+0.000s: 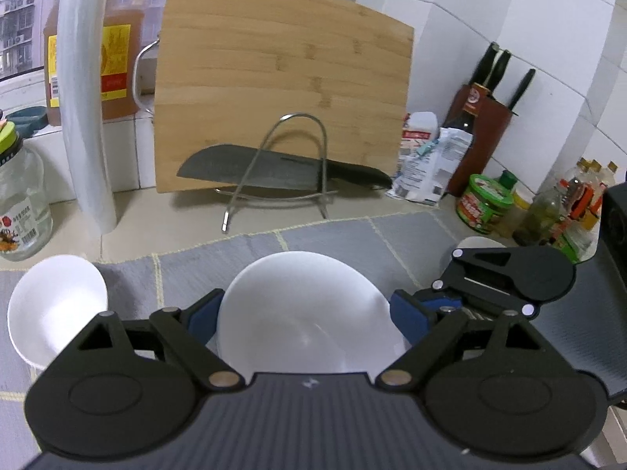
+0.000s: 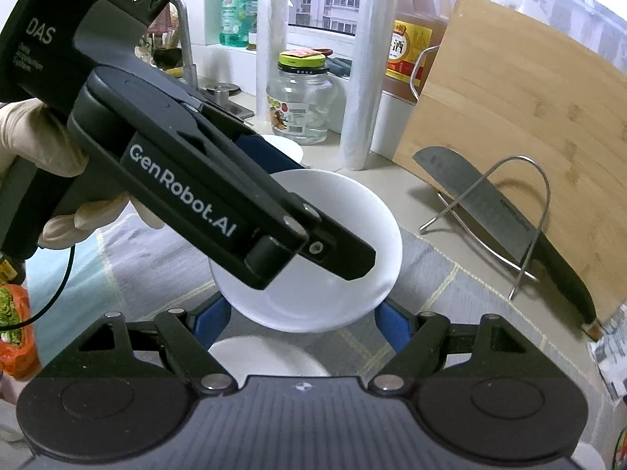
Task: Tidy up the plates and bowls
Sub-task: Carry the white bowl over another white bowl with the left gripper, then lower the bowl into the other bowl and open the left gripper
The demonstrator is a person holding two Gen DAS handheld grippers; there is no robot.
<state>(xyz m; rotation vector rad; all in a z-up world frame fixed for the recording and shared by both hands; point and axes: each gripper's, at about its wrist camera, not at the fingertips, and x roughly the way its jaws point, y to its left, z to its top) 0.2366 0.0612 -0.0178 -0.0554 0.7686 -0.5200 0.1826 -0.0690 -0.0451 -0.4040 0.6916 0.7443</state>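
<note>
White round ceramic bowl (image 1: 309, 313) clamped between blue pads of left gripper (image 1: 309, 317), carried above grey mat (image 1: 333, 235). Second white bowl (image 2: 266, 356) gripped by right gripper (image 2: 301, 325), directly beneath first. Stacking judged next.

Left gripper (image 2: 274, 180) hides far bowl (image 2: 288, 147); label text (image 1: 415, 156) too blurry.

Left gripper (image 1: 301, 321) and right gripper (image 2: 301, 319) each clamped.
</note>
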